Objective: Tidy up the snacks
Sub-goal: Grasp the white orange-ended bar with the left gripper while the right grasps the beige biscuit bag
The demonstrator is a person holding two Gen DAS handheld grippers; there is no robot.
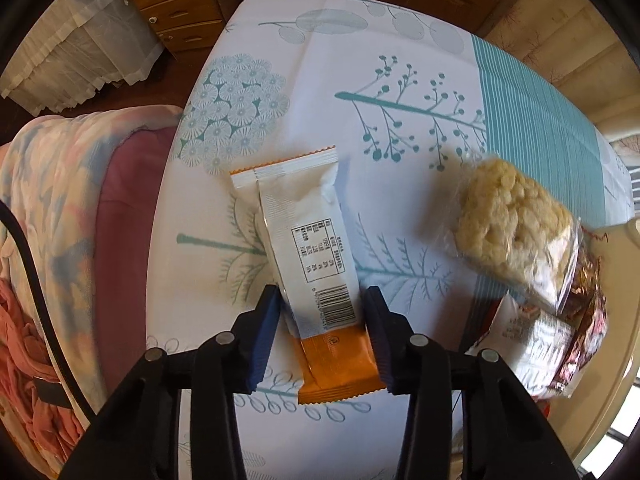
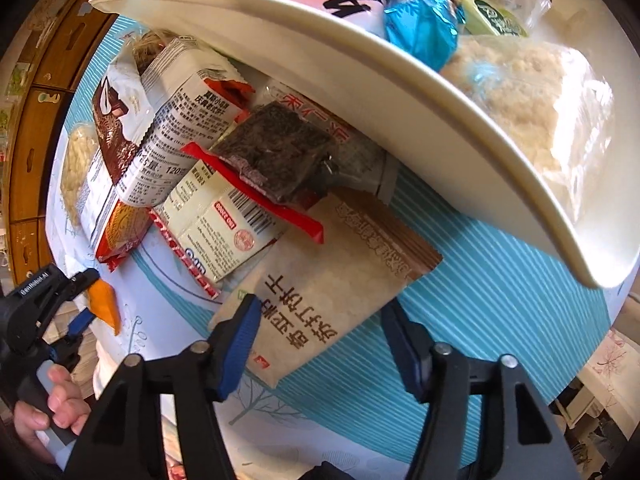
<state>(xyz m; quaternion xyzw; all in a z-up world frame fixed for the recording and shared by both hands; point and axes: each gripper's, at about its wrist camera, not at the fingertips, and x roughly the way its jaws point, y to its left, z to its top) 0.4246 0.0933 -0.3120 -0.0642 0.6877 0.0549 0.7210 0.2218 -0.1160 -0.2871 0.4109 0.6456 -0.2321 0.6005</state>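
Observation:
In the left wrist view a white and orange snack bar lies on the patterned tablecloth. My left gripper is shut on its barcode end, both blue pads against the wrapper. In the right wrist view a beige packet with dark lettering lies flat on the teal-striped cloth. My right gripper stands open over its near corner; the left pad is at the packet's edge, the right pad is apart from it. The left gripper shows there too, with the orange wrapper end.
A cream tray filled with snacks overhangs a pile of packets on the table. A bagged puffed rice cake and brown packets lie right of the bar. A blanket-covered seat borders the table's left edge; wooden drawers stand behind.

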